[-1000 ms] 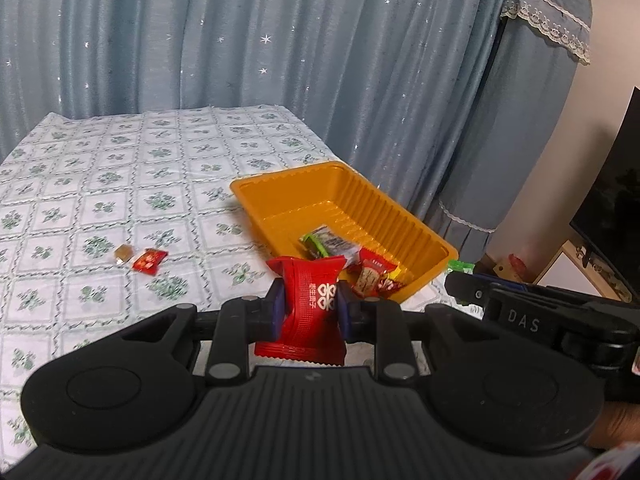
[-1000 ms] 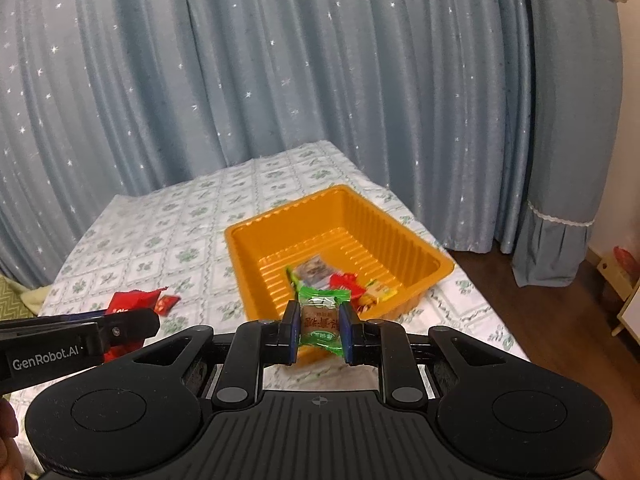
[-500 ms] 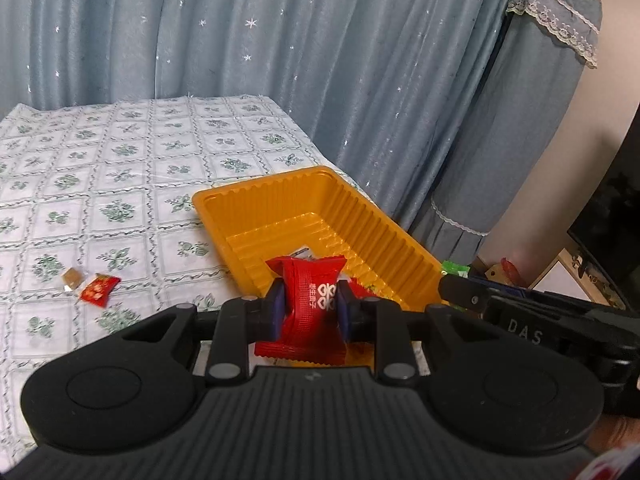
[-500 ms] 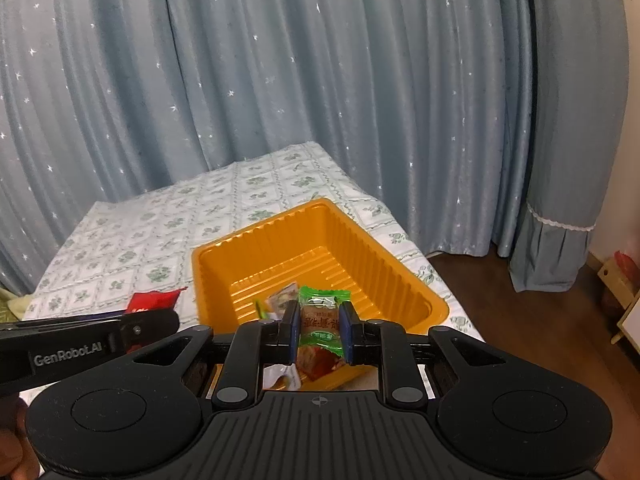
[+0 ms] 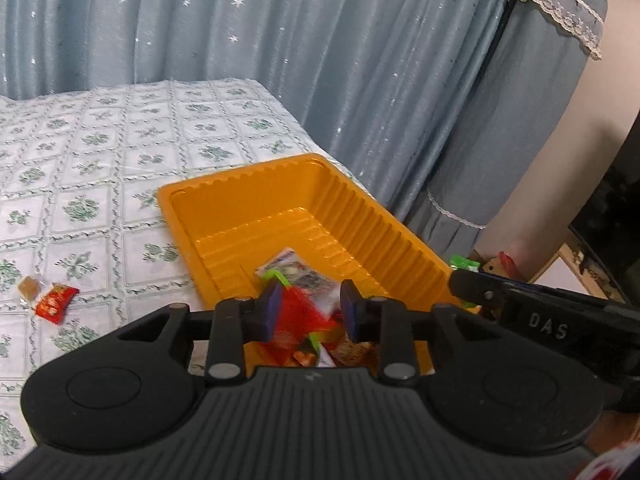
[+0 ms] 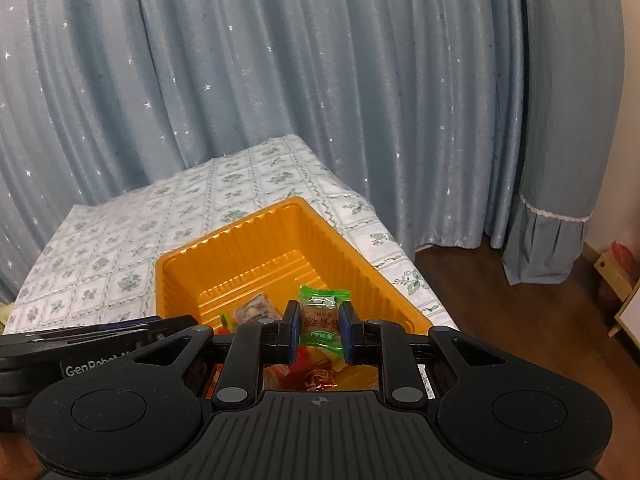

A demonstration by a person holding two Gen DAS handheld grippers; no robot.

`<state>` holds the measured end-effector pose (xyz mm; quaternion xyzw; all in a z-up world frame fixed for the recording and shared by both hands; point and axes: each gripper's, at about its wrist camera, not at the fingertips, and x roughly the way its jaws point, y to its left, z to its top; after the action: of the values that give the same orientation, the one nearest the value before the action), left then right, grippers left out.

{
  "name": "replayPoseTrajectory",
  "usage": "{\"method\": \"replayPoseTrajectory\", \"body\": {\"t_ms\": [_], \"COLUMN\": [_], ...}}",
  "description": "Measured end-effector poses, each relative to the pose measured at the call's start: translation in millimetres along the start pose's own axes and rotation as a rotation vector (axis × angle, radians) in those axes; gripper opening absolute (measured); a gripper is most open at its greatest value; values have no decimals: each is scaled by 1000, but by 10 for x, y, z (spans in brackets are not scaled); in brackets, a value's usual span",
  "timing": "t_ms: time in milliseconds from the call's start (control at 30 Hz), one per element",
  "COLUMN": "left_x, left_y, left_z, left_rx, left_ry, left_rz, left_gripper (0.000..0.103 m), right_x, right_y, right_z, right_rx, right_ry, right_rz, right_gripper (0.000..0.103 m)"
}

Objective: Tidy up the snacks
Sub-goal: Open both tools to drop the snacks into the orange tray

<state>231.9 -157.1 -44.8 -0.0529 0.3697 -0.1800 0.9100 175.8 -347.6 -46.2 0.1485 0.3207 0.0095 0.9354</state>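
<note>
Jaws of the left gripper [image 5: 308,310] stand parted over the near end of the orange tray [image 5: 384,232], with a blurred red packet [image 5: 298,312] between them, touching the left pad at most; whether it is still gripped cannot be told. Jaws of the right gripper [image 6: 319,330] are closed on a green-wrapped snack [image 6: 320,316], held upright above the tray's [image 6: 256,264] near end.

Only the left wrist view shows two loose items on the bench cloth [image 5: 100,152] well left of the tray: a small red packet [image 5: 55,303] and, just beside it, a brown candy [image 5: 28,286]. It also shows the right gripper's [image 5: 460,286] tip at the tray's right rim with the green wrapper [image 5: 464,262] poking above it. The right wrist view alone shows the wooden floor [image 6: 520,300] past the bench's right edge.

The tray sits near the bench's right edge, its far half bare. Its near half holds a clear-wrapped snack [image 5: 298,272], a green-edged wrapper and several red and orange packets [image 6: 316,376] piled under the jaws. Open cloth lies behind and left of the tray; blue curtains [image 6: 280,80] close off the far side.
</note>
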Motion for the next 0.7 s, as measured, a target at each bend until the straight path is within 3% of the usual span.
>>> {"method": "replayPoseTrajectory", "body": {"t_ms": [333, 633, 667, 700], "left_x": [-219, -338, -353, -378], "left_y": [366, 588, 606, 625], "left_z": [-56, -151, -165, -178], "left_rx": [-91, -130, -133, -138], "left_ry": [-43, -39, -40, -43], "left_rz": [70, 101, 104, 110], "left_gripper": [35, 36, 37, 38], "right_x": [156, 371, 373, 357], "right_y": [12, 142, 149, 154], "right_z": [77, 167, 176, 183], "right_rx": [16, 27, 34, 39], "right_ry": [7, 23, 18, 6], "right_rz": [26, 124, 123, 115], "right_gripper": [21, 22, 34, 64]}}
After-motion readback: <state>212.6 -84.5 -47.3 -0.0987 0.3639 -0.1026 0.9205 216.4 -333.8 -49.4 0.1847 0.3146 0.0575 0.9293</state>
